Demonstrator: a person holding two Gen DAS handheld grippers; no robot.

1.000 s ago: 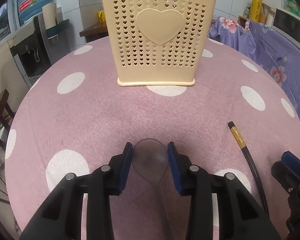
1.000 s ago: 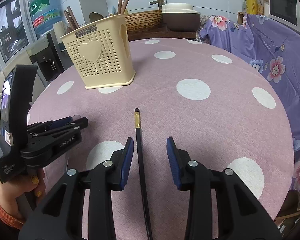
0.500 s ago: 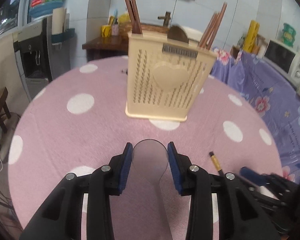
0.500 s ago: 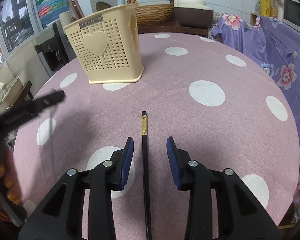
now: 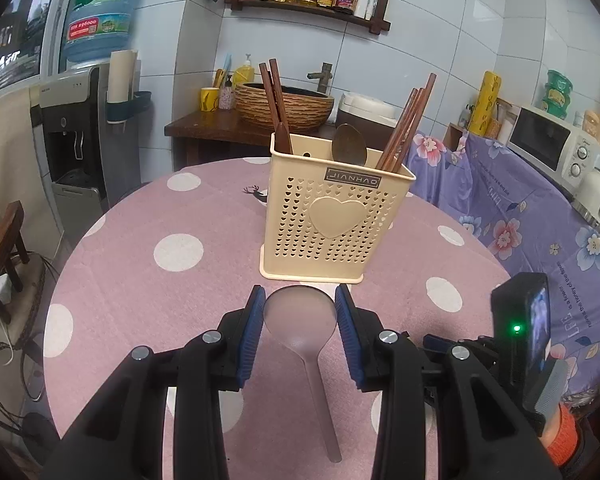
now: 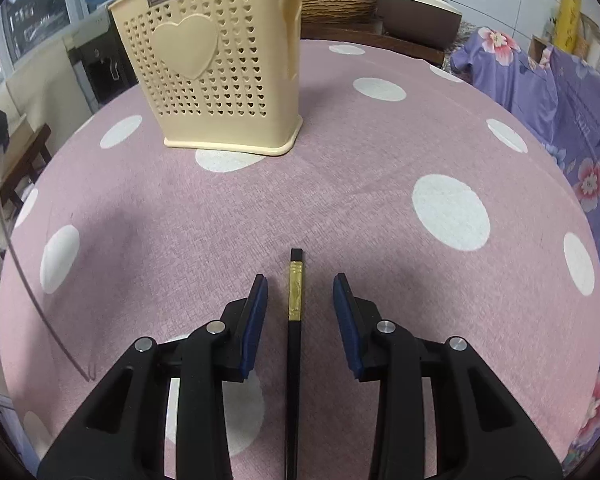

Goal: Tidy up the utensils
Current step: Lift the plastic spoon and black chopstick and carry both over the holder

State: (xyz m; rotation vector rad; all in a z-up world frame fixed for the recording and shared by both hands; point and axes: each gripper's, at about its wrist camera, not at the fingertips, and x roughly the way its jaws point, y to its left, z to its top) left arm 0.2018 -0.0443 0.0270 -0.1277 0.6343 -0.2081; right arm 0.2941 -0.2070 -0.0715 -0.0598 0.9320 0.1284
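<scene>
- The left gripper [image 5: 300, 320] holds a see-through spoon [image 5: 300, 316]. The two blue pads press on the sides of the round bowl, so the jaws are part way closed and gripping it. The thin handle points back toward the camera, between the black arms.
- I think the spoon is held by its wide end so the handle can hang free and the spoon will not slip out.
- The spoon is up off the table [image 5: 140, 280] and sits right in front of the holder [image 5: 336, 220], a little lower than its rim. The holder stands straight up in the middle of the table. It already has brown chopsticks [image 5: 404, 128] and a metal spoon [image 5: 350, 146] inside, standing up with their tops sticking out. That is where things go, so I think this spoon goes in there too.
- Far right in the left view, the other hand's tool shows, low by the table edge.
- The right gripper [image 6: 300, 308] holds nothing. Its jaws are part way open, with a gap on both sides.
- A black chopstick [image 6: 296, 344] with a gold band lies flat on the table, straight down the middle between the jaws. The pads do not touch it. Its tip pokes out just past them, toward the holder.
- I think the jaws are lined up like this so they can close on the chopstick next.
</scene>
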